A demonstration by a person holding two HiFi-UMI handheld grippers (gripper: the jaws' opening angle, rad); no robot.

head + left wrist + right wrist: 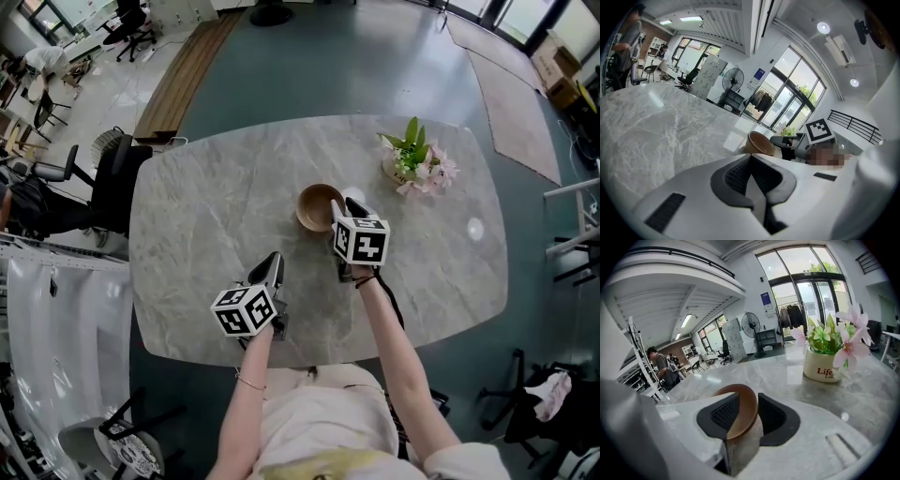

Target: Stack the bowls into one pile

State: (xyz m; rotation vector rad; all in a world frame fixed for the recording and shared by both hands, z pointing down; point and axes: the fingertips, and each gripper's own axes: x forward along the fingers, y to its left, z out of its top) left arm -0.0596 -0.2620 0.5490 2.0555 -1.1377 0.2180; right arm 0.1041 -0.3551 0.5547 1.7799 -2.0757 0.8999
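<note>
The right gripper (748,409) has its jaws apart, and the wall of the bowl (740,414) stands between them; one ribbed pad (723,412) is inside the bowl, the other is outside, close to the wall; I do not see the pads pressing on it, so I judge the grip to be loose, not closed. The left gripper (751,177) has its jaws together with nothing between them; it hangs over the near part of the table (206,234), well apart from the bowl.

The bowl is near the middle of the table, just in front of the right gripper; it seems to rest on the marble top, upright, brown inside and pale beige outside. It is the only bowl shape on the table; whether other bowls are already nested in it, I cannot tell. A small white flower pot (822,369) with pink flowers stands further away on the right side, apart from the bowl.

In my judgement the bowl is stiff and probably ceramic, so it does not bend under the pads, but it can chip or break if it drops on the stone; the surface looks smooth and may slip. The rim is the good place to hold, one pad inside and one outside; a stack would be heavier and need a firmer hold.
</note>
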